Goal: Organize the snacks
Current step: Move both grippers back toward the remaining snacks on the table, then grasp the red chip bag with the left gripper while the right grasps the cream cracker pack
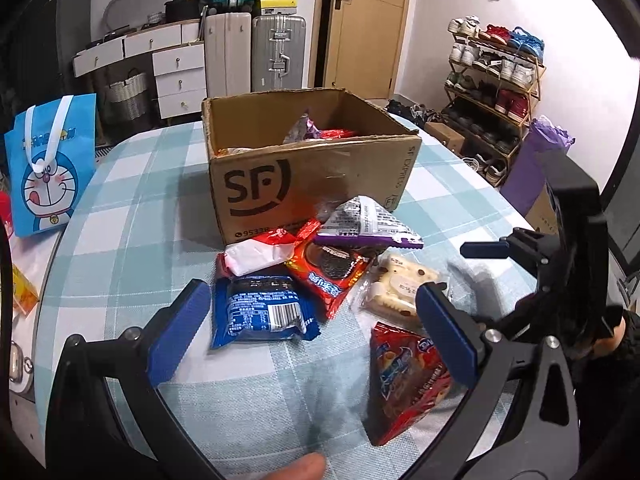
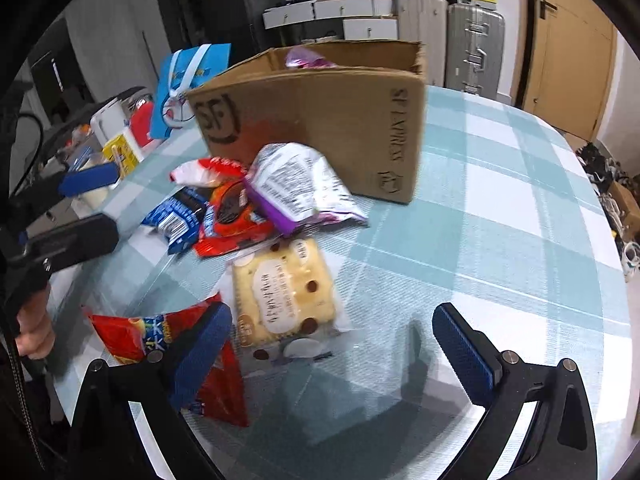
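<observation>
An open SF cardboard box (image 1: 256, 184) (image 2: 320, 120) stands on the checked table and holds a few snack packs (image 1: 320, 132). In front of it lies a pile of snacks: a blue pack (image 1: 260, 308), a red Oreo pack (image 1: 328, 272), a silver-purple pack (image 1: 364, 220) (image 2: 296, 188), a clear-wrapped biscuit pack (image 1: 396, 284) (image 2: 284, 288) and a red bag (image 1: 404, 376) (image 2: 160, 344). My left gripper (image 1: 316, 328) is open above the blue pack and red bag. My right gripper (image 2: 332, 352) is open and empty, just over the biscuit pack's near end; it also shows at the right of the left wrist view (image 1: 484, 250).
A blue Doraemon bag (image 1: 48, 172) stands at the table's left edge beside small items (image 2: 120, 152). Suitcases (image 1: 276, 52), drawers and a shoe rack (image 1: 496, 92) stand beyond the table. Bare checked cloth (image 2: 500, 220) lies right of the box.
</observation>
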Motion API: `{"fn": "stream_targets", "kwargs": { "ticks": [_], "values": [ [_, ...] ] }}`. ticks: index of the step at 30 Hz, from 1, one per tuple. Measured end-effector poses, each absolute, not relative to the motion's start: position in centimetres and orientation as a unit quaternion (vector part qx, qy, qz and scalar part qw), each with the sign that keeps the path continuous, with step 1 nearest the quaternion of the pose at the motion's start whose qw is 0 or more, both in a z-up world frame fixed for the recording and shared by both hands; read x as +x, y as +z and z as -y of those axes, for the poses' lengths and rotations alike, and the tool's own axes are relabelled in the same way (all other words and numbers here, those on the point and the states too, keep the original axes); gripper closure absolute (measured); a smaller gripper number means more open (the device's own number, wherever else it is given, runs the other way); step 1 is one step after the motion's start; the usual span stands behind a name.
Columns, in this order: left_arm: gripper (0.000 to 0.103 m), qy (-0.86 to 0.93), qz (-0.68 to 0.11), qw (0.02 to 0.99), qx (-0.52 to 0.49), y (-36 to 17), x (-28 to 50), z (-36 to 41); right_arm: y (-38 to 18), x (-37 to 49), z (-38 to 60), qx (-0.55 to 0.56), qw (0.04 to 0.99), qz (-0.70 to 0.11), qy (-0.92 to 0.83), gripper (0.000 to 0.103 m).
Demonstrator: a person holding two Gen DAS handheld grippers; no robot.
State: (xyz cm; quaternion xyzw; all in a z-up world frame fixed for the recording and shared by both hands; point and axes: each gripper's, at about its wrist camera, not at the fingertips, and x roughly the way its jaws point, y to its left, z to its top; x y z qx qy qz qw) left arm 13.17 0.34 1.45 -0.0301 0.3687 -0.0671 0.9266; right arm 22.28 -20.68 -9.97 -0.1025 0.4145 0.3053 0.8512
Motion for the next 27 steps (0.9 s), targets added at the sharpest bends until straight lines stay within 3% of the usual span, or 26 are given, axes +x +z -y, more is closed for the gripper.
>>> {"fn": "stream_targets", "kwargs": {
  "ticks": [7, 11, 15, 21, 27],
  "values": [
    [0.001, -0.059, -0.37, 0.926, -0.034, 1.3, 13.2, -0.9, -11.2, 21.9, 19.4, -0.125, 0.847, -0.42, 0.3, 0.003],
    [0.001, -0.055, -0.369, 0.927, -0.039, 1.4, 13.3, -1.3, -11.6, 21.8, 18.9, -0.141, 0.846, -0.418, 0.299, 0.015],
    [0.001, -0.054, -0.373, 0.926, -0.04, 1.3, 13.4, -1.3, -11.7, 21.2, 18.1, -0.164, 0.846, -0.406, 0.304, 0.017],
    [0.001, -0.056, -0.373, 0.925, -0.035, 1.2, 13.3, -1.1, -11.7, 21.1, 17.9, -0.163, 0.844, -0.407, 0.308, 0.03],
    [0.001, -0.056, -0.373, 0.925, -0.039, 1.2, 13.2, -1.2, -11.5, 20.7, 18.1, -0.172, 0.838, -0.406, 0.322, 0.036]
  ]
}}
